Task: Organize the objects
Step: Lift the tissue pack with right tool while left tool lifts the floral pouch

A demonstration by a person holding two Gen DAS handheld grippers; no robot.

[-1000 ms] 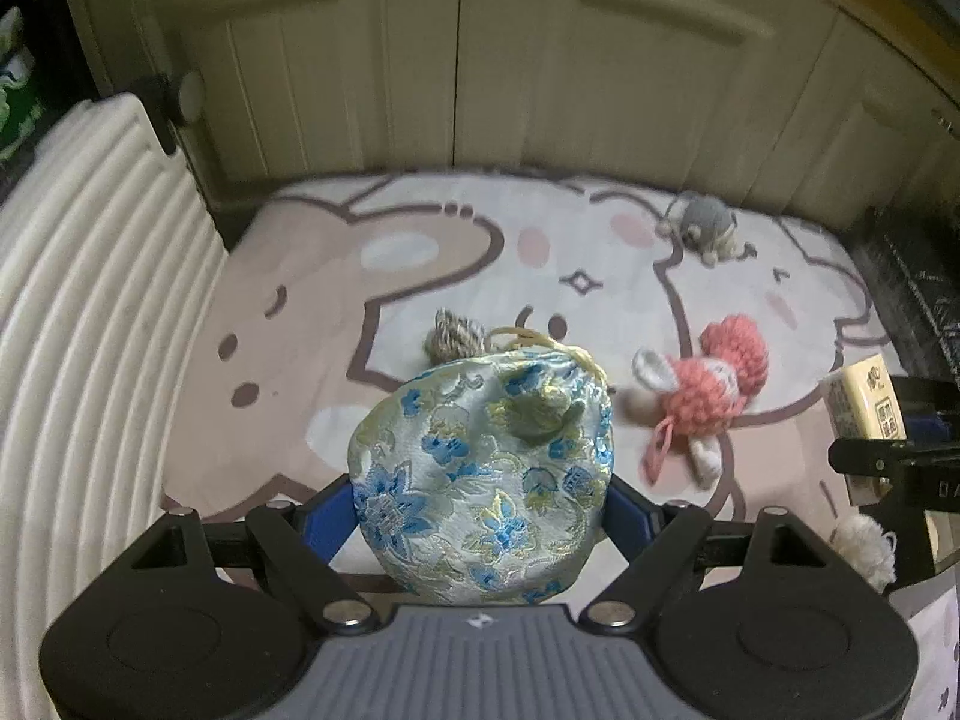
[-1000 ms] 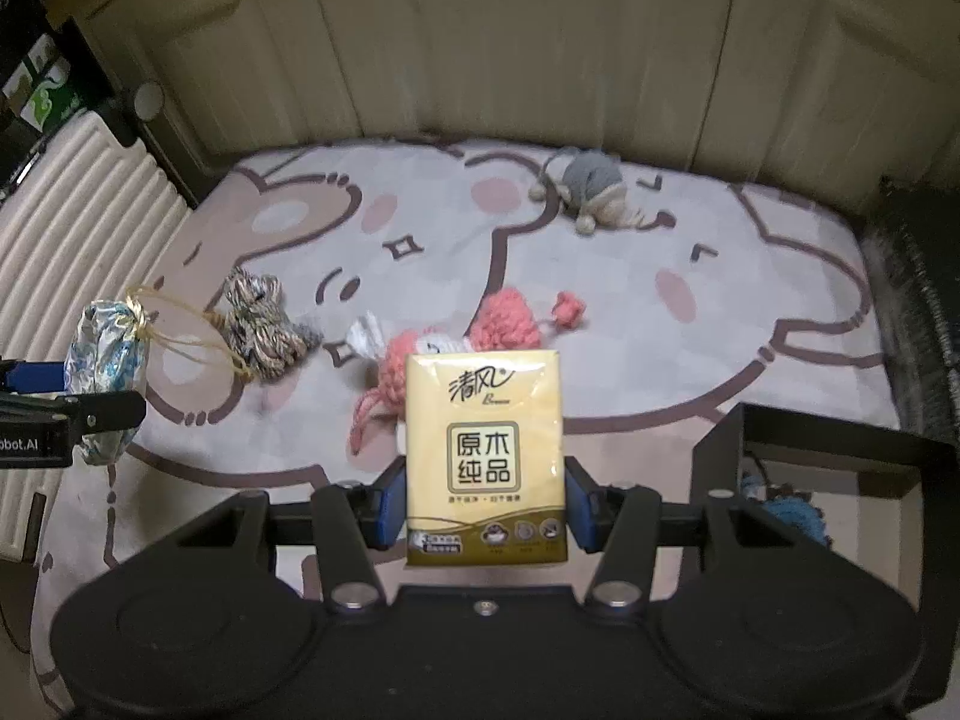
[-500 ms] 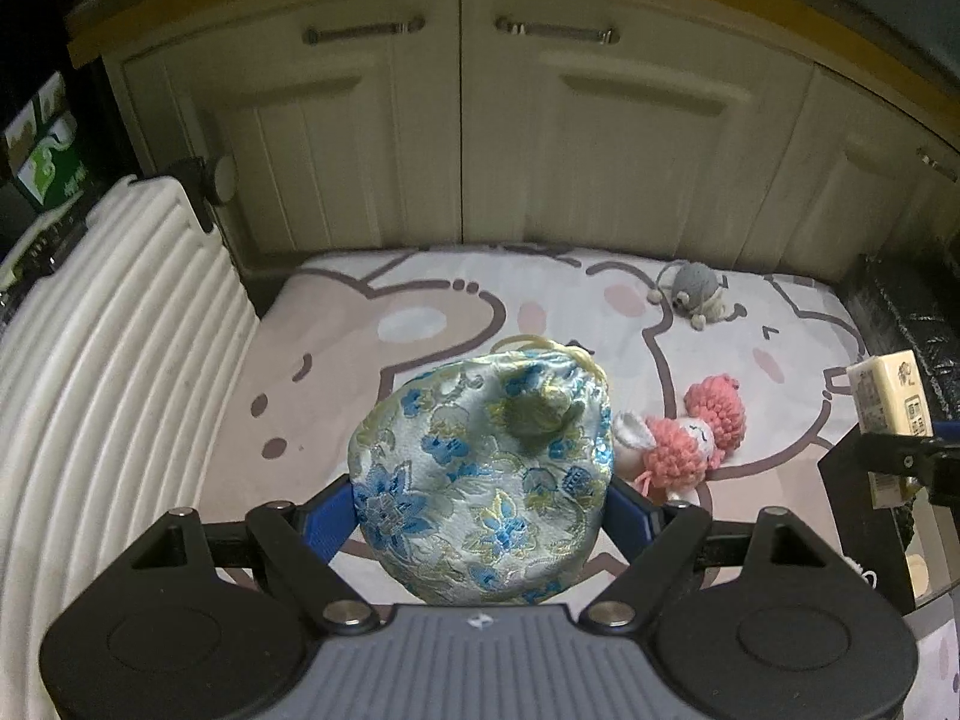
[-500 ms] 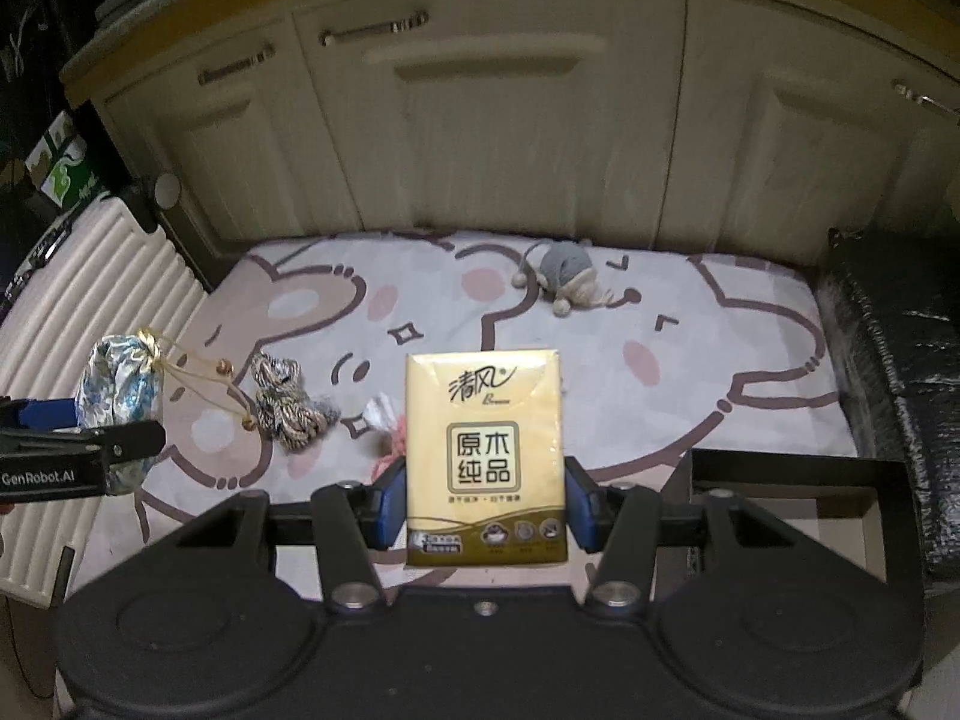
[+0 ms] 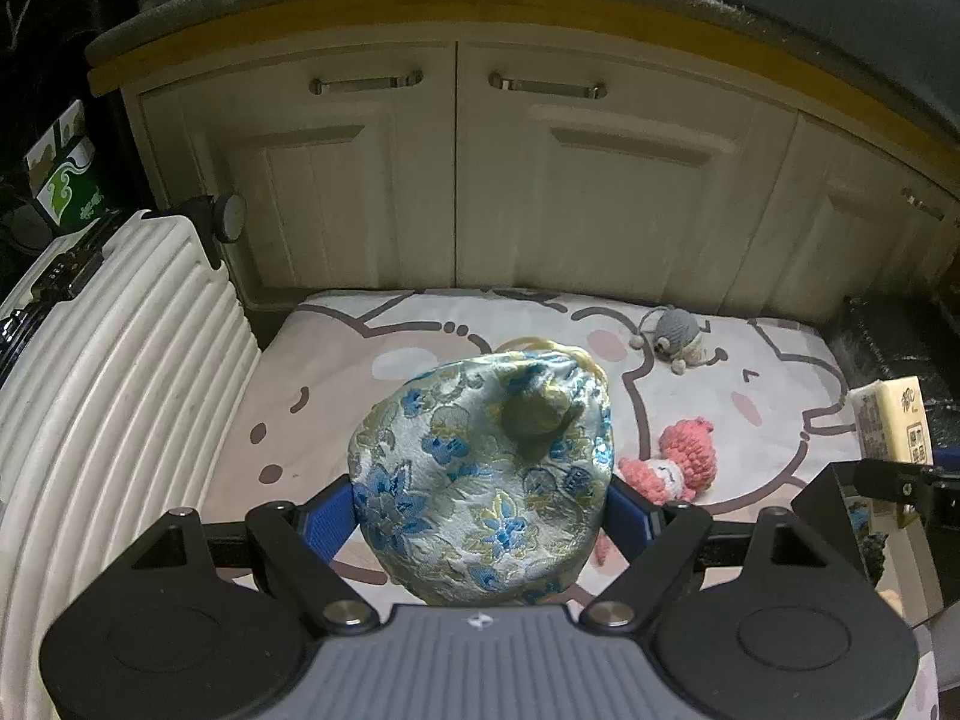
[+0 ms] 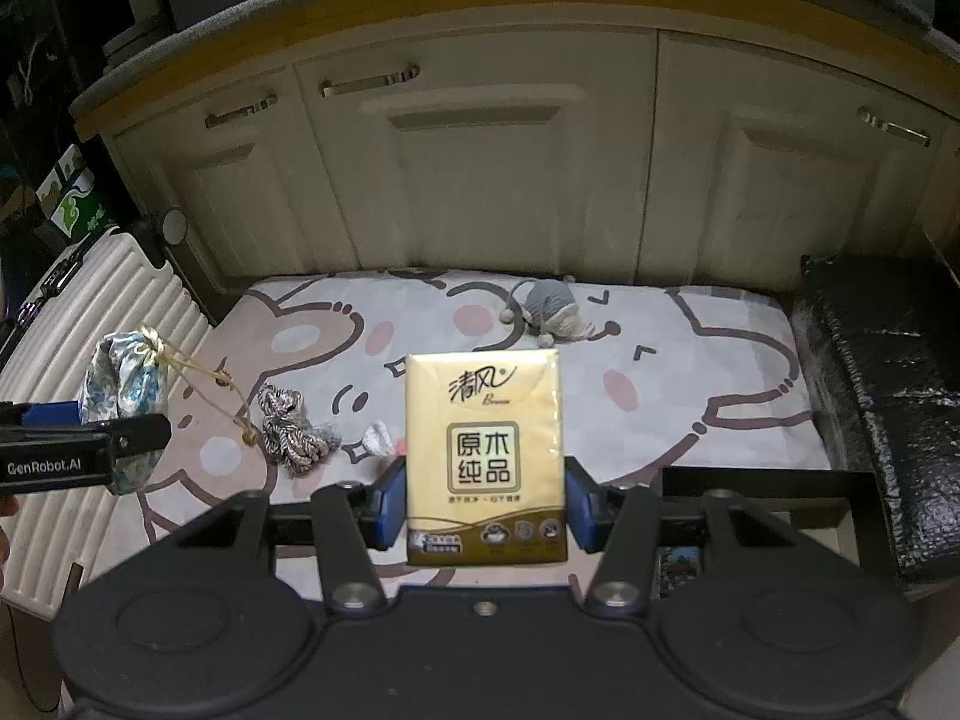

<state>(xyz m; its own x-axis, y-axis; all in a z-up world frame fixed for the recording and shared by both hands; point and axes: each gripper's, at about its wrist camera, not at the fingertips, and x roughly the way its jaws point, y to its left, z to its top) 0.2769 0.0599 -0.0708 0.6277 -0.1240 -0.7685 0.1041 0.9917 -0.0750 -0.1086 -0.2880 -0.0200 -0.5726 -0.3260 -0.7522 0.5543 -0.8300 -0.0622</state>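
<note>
Both hands are loaded at once: the left gripper (image 5: 480, 504) has its jaws clamped on a blue-and-gold brocade drawstring pouch (image 5: 483, 474), and the right gripper (image 6: 485, 498) has its jaws clamped on a yellow pocket tissue pack (image 6: 485, 456), each held clear above the cartoon-print mat (image 6: 690, 372). So two items are picked up but, as far as the views show, not yet put away. In the right wrist view a black open box (image 6: 780, 480) sits at about 4 o'clock of the tissue pack, with something blue and dark already inside it; I judge that to be the collecting bin, though what it holds is too hidden to name. Still loose on the mat are a grey crocheted toy (image 6: 549, 306) at 12 o'clock of the pack, a bundle of twisted cord (image 6: 291, 432) at 9 o'clock, a small crumpled white scrap (image 6: 378, 438) just left of the pack, and a pink crocheted doll (image 5: 678, 462) at 3 o'clock of the pouch in the left wrist view. The job looks roughly mid-way.
</note>
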